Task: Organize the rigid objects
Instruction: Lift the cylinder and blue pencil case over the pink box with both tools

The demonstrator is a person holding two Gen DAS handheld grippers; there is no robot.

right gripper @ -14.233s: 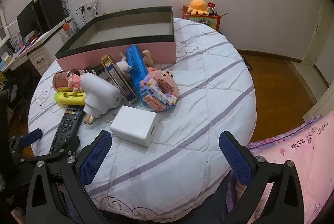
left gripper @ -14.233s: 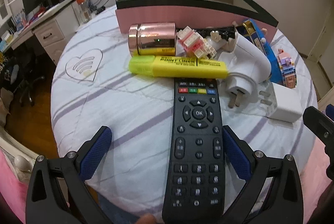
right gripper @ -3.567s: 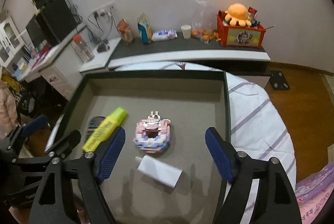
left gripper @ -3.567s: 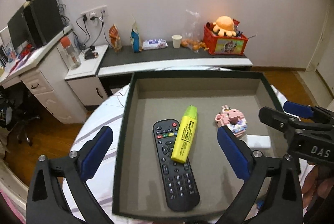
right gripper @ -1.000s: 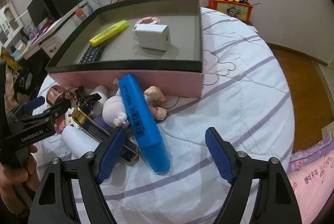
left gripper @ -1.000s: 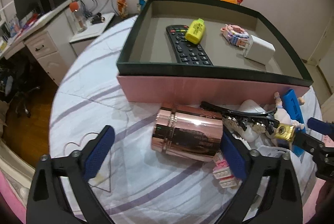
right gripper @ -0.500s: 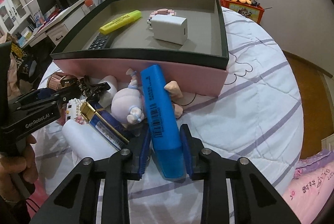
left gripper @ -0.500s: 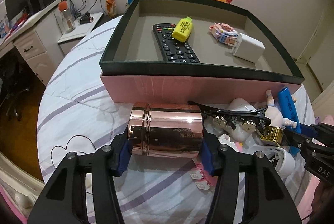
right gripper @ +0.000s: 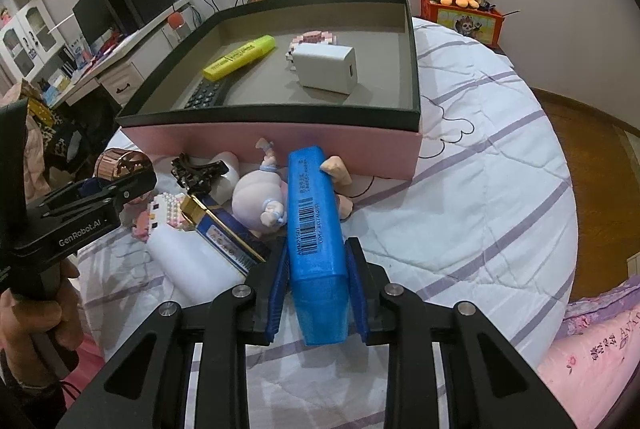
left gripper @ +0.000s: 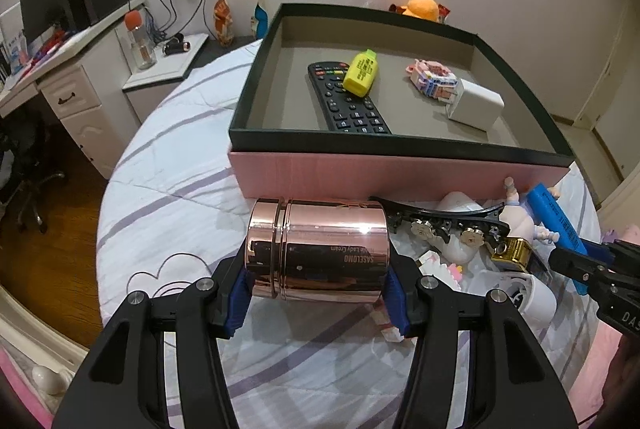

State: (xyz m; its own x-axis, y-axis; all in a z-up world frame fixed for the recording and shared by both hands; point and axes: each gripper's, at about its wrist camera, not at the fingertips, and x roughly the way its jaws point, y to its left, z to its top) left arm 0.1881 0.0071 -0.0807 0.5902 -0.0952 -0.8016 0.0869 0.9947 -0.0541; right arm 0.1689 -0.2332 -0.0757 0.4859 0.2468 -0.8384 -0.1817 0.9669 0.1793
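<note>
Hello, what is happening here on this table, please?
A person is sorting loose items into a pink box with a claw in each hand. The left claw is shut on a rose-gold jar; the right claw is shut on a blue case. Already in the box: a remote control, a yellow highlighter, a brick toy and a white charger.

Right gripper (right gripper: pixel 316 283) is clamping its blue pads on the near end of the blue case (right gripper: pixel 316 225), which is lying over a pale doll (right gripper: pixel 260 199) right against the pink box (right gripper: pixel 280 141). Inside the box a yellow highlighter (right gripper: pixel 240 57), white charger (right gripper: pixel 326 68) and remote (right gripper: pixel 206 97) are sitting. Left gripper (right gripper: pixel 104 199) is showing at the left by the rose-gold jar (right gripper: pixel 120 161).
</note>
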